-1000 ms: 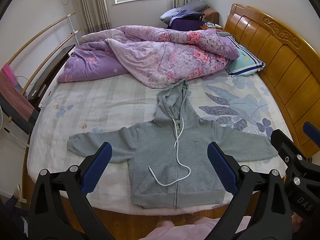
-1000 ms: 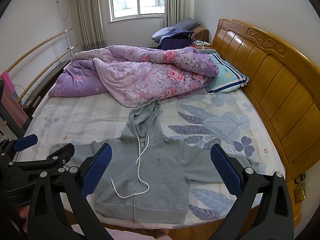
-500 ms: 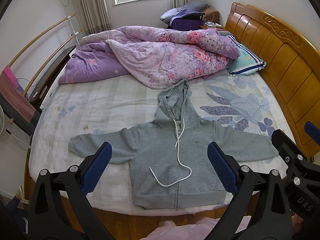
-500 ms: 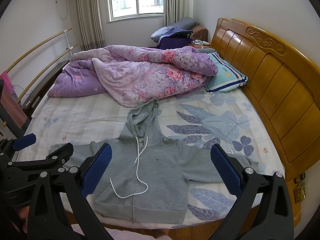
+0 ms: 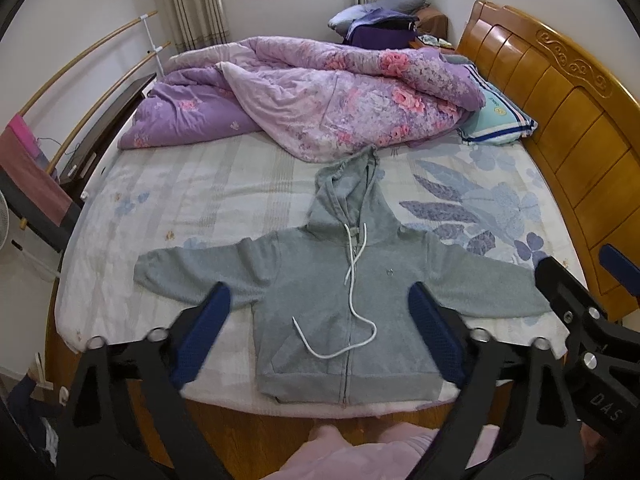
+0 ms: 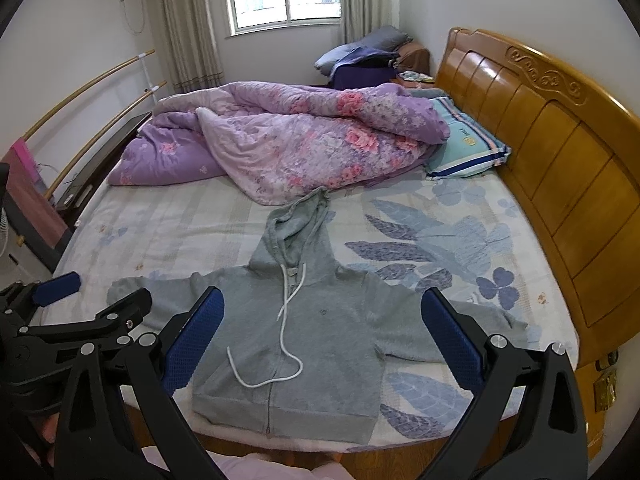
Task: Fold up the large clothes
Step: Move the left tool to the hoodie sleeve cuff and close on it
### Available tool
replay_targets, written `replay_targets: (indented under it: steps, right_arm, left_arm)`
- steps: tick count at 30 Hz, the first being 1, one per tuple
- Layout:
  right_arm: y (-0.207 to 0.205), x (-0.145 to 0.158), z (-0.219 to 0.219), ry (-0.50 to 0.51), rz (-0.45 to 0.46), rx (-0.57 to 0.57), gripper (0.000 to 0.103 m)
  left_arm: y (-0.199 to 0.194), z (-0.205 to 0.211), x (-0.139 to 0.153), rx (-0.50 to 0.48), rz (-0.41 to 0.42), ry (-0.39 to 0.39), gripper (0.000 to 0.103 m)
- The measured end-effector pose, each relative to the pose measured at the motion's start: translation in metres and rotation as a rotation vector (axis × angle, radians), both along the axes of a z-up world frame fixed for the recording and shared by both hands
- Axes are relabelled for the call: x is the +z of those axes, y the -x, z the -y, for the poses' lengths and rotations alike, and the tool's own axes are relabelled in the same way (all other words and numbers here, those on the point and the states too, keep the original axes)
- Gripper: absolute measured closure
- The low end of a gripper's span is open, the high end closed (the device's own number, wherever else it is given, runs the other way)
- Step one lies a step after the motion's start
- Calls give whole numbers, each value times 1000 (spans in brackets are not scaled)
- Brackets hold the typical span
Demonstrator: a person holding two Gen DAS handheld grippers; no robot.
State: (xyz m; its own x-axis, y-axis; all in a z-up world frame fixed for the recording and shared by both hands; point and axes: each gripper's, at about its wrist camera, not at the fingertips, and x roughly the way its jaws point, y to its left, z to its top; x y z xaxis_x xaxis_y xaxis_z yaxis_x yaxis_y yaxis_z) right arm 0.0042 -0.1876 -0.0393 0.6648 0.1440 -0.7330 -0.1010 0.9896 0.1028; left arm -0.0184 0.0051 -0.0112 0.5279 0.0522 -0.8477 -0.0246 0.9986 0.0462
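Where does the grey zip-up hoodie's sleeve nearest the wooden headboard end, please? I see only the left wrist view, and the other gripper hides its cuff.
Observer: In the right wrist view, the grey zip-up hoodie's cuff lies flat on the floral bedsheet, short of the mattress edge.
Operator: Thank you. Is the right gripper open?
Observer: Yes, it is open, with nothing between its blue pads.

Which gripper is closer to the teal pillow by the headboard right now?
Right. The right gripper hovers over the hoodie's pillow-side half; the left gripper, jaws closing on nothing, sits farther from the teal pillow.
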Motion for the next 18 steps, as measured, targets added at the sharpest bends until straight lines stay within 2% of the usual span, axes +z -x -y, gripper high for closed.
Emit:
replay_targets:
  steps: [12,18]
  right_arm:
    - [-7,-10,-20,-68,-73,226,7]
    - [-10,-26,-41,-189,-184,410,7]
  left_arm:
    - [30,-19,-4,205,-86,7,22]
    - [53,-43,-7,324,-139,43,22]
